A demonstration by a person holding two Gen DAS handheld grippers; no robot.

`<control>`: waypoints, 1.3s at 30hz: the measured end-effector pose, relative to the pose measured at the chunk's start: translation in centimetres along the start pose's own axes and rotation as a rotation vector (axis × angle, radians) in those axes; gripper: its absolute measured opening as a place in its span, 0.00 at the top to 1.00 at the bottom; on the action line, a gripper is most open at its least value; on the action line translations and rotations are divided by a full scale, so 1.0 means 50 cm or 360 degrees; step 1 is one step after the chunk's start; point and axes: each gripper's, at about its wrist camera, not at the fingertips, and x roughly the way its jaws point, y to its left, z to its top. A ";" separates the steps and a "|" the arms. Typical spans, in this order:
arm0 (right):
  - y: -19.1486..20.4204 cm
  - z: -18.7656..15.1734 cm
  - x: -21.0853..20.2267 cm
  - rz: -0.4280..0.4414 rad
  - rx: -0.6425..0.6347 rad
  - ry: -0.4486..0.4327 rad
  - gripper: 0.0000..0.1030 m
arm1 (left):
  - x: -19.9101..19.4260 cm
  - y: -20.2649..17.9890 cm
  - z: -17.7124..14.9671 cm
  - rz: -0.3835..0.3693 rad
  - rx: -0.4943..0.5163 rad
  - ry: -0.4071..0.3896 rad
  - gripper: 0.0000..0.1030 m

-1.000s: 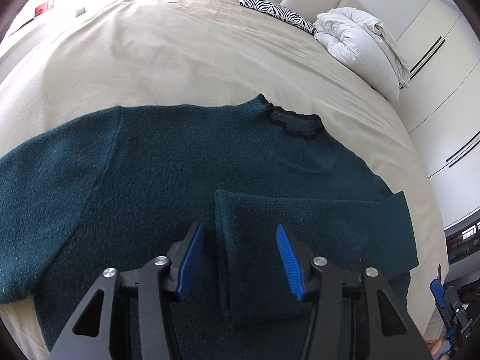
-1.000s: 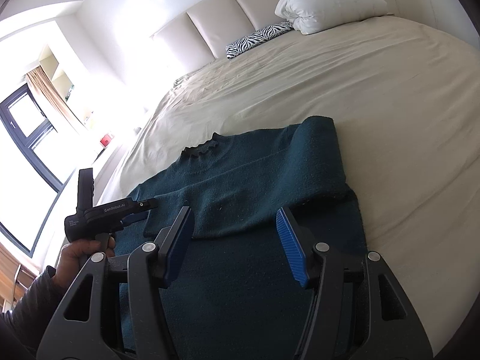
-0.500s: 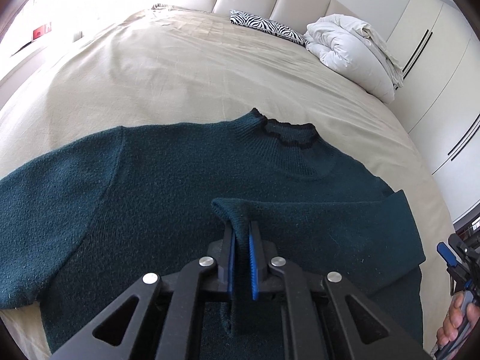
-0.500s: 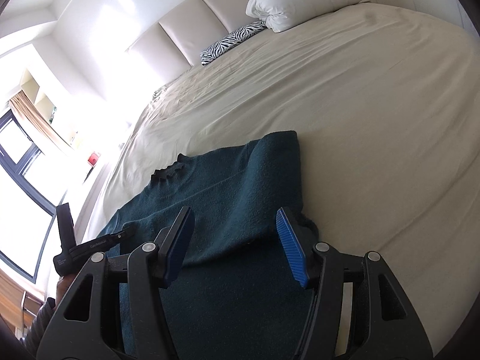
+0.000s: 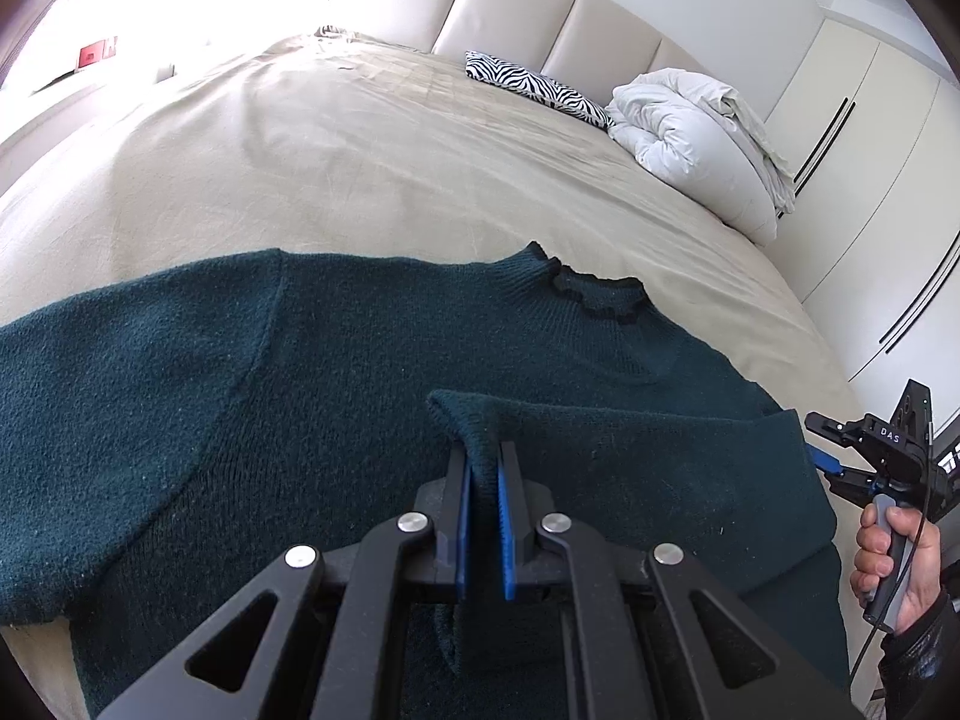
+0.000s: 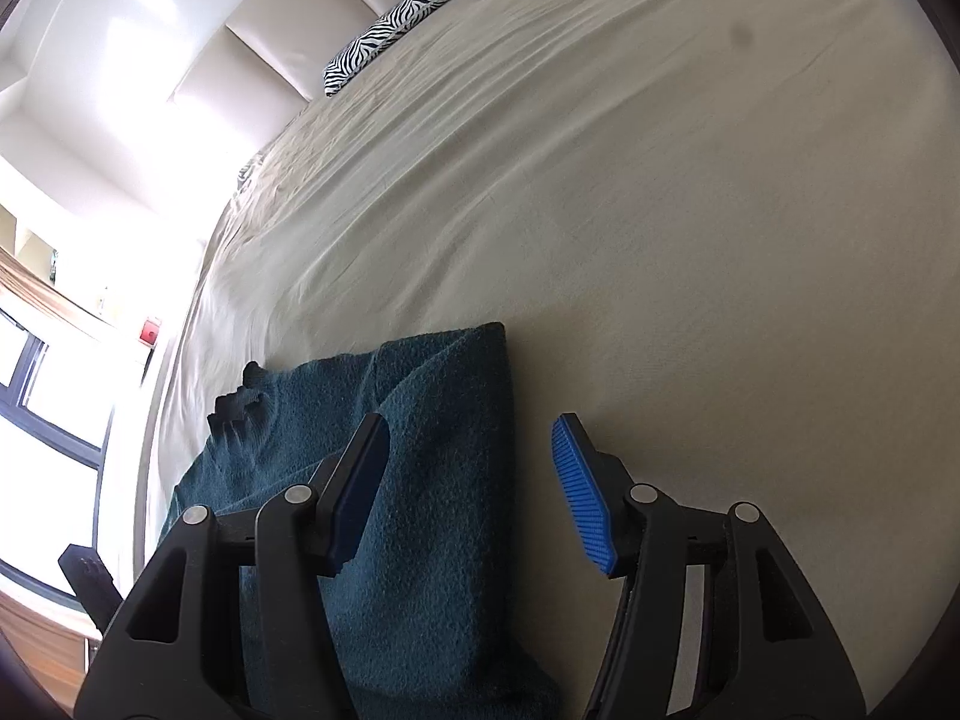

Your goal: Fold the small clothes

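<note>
L gripper (image 5: 481, 468) pinching sweater (image 5: 252, 396); duvet (image 5: 696, 144) far

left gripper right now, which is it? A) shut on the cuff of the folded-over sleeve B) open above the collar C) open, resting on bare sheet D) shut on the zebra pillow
A: in the left wrist view the left gripper has its blue pads pinched on the cuff end of the folded-over sleeve of the teal sweater, well short of the collar.
</note>
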 end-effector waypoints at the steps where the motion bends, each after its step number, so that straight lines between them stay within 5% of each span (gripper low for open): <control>1: 0.004 0.004 0.018 0.0012 0.0010 0.0017 0.55 | -0.002 -0.001 -0.002 0.0001 -0.0006 -0.0010 0.92; 4: 0.000 0.022 0.064 -0.0053 0.0012 0.0079 0.83 | -0.005 -0.004 -0.004 0.0008 0.0006 -0.0035 0.92; 7: -0.005 0.033 0.085 -0.0058 0.0042 0.0087 0.93 | -0.003 -0.005 -0.006 0.0029 0.0011 -0.0048 0.92; 20: -0.033 0.029 0.098 -0.0009 0.0066 0.0051 0.94 | 0.025 0.037 -0.029 -0.0044 -0.0098 -0.0048 0.89; 23: -0.022 0.010 0.052 -0.0045 0.0083 0.0050 0.80 | 0.029 0.052 -0.030 -0.0107 -0.0151 -0.0043 0.89; 25: -0.014 -0.021 0.014 -0.0007 0.0088 0.0054 0.48 | 0.029 0.052 -0.032 -0.0111 -0.0152 -0.0048 0.89; 26: -0.007 -0.040 -0.003 -0.0001 0.0075 0.0055 0.46 | 0.029 0.051 -0.033 -0.0106 -0.0146 -0.0050 0.89; 30: 0.030 -0.101 -0.024 -0.0087 -0.0085 0.0150 0.47 | 0.029 0.045 -0.033 -0.0093 -0.0132 -0.0056 0.88; 34: 0.070 -0.138 -0.008 -0.0253 -0.0328 0.0206 0.73 | 0.031 0.043 -0.034 -0.0089 -0.0128 -0.0060 0.88; 39: 0.067 -0.158 -0.003 -0.0311 -0.0428 0.0186 0.86 | 0.031 0.043 -0.035 -0.0090 -0.0125 -0.0063 0.88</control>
